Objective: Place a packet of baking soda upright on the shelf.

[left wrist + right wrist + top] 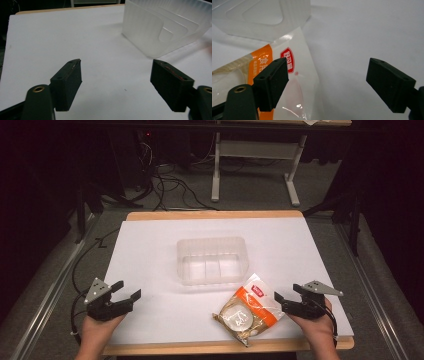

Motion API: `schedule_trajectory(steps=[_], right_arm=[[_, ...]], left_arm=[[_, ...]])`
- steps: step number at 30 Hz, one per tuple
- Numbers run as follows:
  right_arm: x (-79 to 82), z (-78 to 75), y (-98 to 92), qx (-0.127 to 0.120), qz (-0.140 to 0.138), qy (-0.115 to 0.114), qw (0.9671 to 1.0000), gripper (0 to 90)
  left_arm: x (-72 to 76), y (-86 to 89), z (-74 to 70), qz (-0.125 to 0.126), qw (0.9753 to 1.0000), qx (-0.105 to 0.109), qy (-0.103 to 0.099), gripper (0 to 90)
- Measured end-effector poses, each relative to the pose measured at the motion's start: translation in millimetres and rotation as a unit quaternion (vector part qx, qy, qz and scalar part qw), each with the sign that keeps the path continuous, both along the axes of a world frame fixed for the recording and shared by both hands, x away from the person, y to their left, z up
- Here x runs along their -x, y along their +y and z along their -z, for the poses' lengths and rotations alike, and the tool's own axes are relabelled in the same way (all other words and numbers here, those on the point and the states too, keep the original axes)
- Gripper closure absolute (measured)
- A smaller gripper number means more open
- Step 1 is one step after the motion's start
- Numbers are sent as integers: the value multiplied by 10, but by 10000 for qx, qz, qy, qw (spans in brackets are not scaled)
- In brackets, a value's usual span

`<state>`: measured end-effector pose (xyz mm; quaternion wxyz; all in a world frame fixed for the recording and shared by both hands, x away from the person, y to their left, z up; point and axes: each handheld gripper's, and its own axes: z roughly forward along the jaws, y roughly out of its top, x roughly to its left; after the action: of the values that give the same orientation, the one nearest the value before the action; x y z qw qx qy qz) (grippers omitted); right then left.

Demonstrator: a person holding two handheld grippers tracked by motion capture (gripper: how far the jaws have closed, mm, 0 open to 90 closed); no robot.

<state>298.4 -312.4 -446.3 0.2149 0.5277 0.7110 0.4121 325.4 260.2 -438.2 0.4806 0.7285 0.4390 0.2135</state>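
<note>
- Currently lying on the counter [150,245]: one sealed snack packet [248,309], orange and white with a clear window, resting flat near the front edge, to the right of centre.
- Standing just behind it: one clear plastic container [212,260], open at the top and holding nothing, its near right corner almost touching the packet's top end.
- Right gripper [285,299]: hovering just beside the packet's right edge, fingers [270,83] spreading wide and gripping nothing. In the right gripper view one finger is overlapping the printed face of the packet while the other is hanging over bare counter, so the packet edge is sitting inside the gap, off to one side.
- Left gripper [126,290]: waiting well apart at the front left, fingers [66,83] also standing wide open and holding nothing, pointing toward the container's near left corner.
- Packet's long axis: running diagonally, from front left to back right, toward the container.
- Judgement: the right hand is lying far nearer and is looking like the one to take the packet; the fingers are probably needing a small shift toward the packet to straddle its edge squarely.
</note>
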Motion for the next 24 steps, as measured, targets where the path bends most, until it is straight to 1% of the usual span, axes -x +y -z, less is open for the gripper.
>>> schedule_trajectory(steps=[1, 4, 5, 7, 8, 11, 13, 14, 15, 16, 17, 18, 20, 21, 22, 23, 24], right_arm=[[-15, 47, 5, -14, -38, 214, 9998, 174], [-30, 100, 7, -39, -120, 393, 9991, 175], [-32, 112, 11, -72, -145, 453, 9988, 175], [-41, 134, 16, -90, -190, 564, 9982, 177], [-47, 150, 21, -106, -212, 636, 9977, 180], [-69, 204, 14, -200, -289, 842, 9958, 191], [-75, 218, 8, -239, -310, 885, 9953, 197], [-78, 226, 3, -280, -319, 938, 9947, 205], [-84, 242, -2, -399, -418, 1011, 9932, 243], [-86, 246, -4, -438, -485, 1018, 9927, 263], [-86, 246, -4, -438, -485, 1018, 9927, 263], [-91, 250, 9, -548, -718, 1039, 9905, 318], [-82, 235, 37, -737, -883, 1041, 9879, 363], [-79, 223, 54, -761, -986, 984, 9873, 365], [-70, 205, 80, -728, -1022, 917, 9878, 366], [-61, 186, 99, -699, -1081, 853, 9880, 381], [-51, 168, 111, -722, -1130, 801, 9877, 401]], left_arm=[[9, -9, -6, 37, 10000, 52, -38, 276], [34, -36, -9, 146, 9997, 177, -31, 276], [46, -55, -12, 194, 9997, 175, -38, 276], [73, -109, -18, 262, 9996, 61, -109, 276], [83, -136, -21, 309, 9994, 43, -132, 276], [101, -199, -30, 446, 9989, 54, -114, 261], [107, -218, -33, 477, 9988, 44, -126, 257], [111, -233, -35, 501, 9986, 39, -140, 257], [118, -251, -38, 520, 9985, 26, -152, 257], [126, -269, -41, 551, 9983, -16, -191, 257], [126, -269, -41, 551, 9983, -16, -191, 257], [132, -281, -42, 563, 9982, 5, -211, 257], [135, -288, -41, 580, 9980, 44, -232, 257], [138, -290, -41, 598, 9979, 52, -258, 257], [143, -295, -42, 601, 9978, 66, -285, 258], [146, -298, -44, 606, 9977, 74, -300, 261], [149, -301, -46, 612, 9976, 99, -308, 263]])
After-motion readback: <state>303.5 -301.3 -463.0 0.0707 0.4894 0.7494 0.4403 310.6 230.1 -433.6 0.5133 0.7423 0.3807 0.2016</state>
